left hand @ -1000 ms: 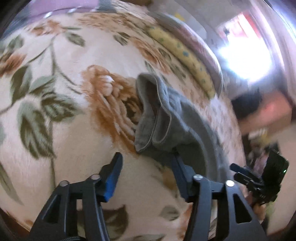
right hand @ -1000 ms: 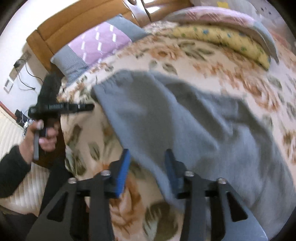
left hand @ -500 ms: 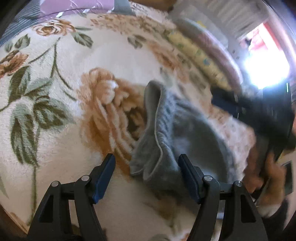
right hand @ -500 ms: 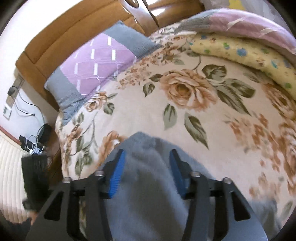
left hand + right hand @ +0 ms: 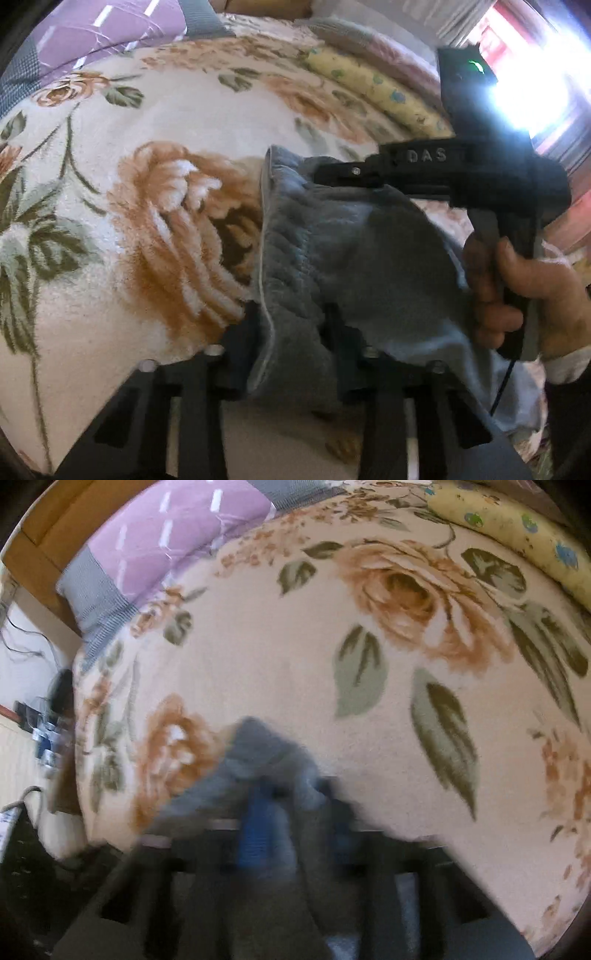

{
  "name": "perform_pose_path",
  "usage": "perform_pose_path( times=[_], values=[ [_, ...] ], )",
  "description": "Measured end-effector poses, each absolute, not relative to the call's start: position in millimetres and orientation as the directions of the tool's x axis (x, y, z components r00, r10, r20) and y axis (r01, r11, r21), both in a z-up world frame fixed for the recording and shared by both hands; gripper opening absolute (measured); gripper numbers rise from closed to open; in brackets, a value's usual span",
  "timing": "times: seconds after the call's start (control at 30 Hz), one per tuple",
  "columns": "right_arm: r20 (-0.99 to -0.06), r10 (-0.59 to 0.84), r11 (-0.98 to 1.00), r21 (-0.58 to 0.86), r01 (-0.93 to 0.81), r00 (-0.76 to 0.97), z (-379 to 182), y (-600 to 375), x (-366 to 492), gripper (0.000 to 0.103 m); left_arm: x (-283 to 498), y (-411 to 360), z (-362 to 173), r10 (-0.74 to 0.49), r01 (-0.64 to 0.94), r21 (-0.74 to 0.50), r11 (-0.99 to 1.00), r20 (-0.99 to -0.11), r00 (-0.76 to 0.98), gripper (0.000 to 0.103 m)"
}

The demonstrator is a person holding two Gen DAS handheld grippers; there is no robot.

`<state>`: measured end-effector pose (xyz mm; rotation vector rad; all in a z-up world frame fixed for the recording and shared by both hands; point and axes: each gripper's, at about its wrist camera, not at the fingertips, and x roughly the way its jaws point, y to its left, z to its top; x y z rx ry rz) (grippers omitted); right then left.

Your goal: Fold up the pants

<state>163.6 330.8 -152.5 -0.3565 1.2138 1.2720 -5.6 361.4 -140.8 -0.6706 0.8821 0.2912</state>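
— Where are the pants?

— On the bed, lying on the floral blanket, toward the side edge nearest the person. Grey, soft fabric. The ribbed band stands up in a ridge over one big orange rose.

— And the left tool?

— Its fingers are closed in on the band; cloth fills the gap between them, so it is clamped on the pants.

— The right tool?

— From the left camera, it reaches across the far side of the fabric, its black body marked "DAS", with the person's right hand wrapped around the grip. From its own camera the view is smeared, but grey cloth sits bunched between the blue fingers. I'd say it is pinching the pants, though the blur keeps me from being sure how tightly.

— What else is on the bed?

— A purple and grey pillow at the head edge against the wooden headboard, and a yellow quilt with blue spots rolled along the far side edge.
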Motion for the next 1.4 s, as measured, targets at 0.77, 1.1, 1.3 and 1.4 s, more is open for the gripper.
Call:
perform_pose_path(
  times=[0.77, 1.1, 1.3, 1.4],
  values=[
    [-0.672, 0.724, 0.338, 0.538, -0.772, -0.152, -109.7, 274.8, 118.0, 0.016, -108.8, 372.2, -81.2, 0.072, -0.534, -0.340, 0.774, -0.791, 0.607, 0.033],
    [-0.584, 0.811, 0.449, 0.569, -0.689, 0.046, -72.7, 80.4, 101.5, 0.048, -80.9, 332.4, -36.2, 0.048, -0.421, -0.319, 0.849, -0.748, 0.663, 0.040],
    [-0.622, 0.766, 0.572, 0.546, -0.612, 0.162, -84.2, -37.3, 81.0, 0.048, -43.4, 260.4, -26.5, -0.070, -0.234, -0.294, 0.927, -0.747, 0.661, 0.041],
    [-0.637, 0.735, 0.638, 0.532, -0.557, 0.234, -89.3, -96.4, 75.2, 0.048, -25.9, 219.3, -27.2, -0.131, -0.127, -0.270, 0.954, -0.760, 0.636, 0.043]
  ],
)
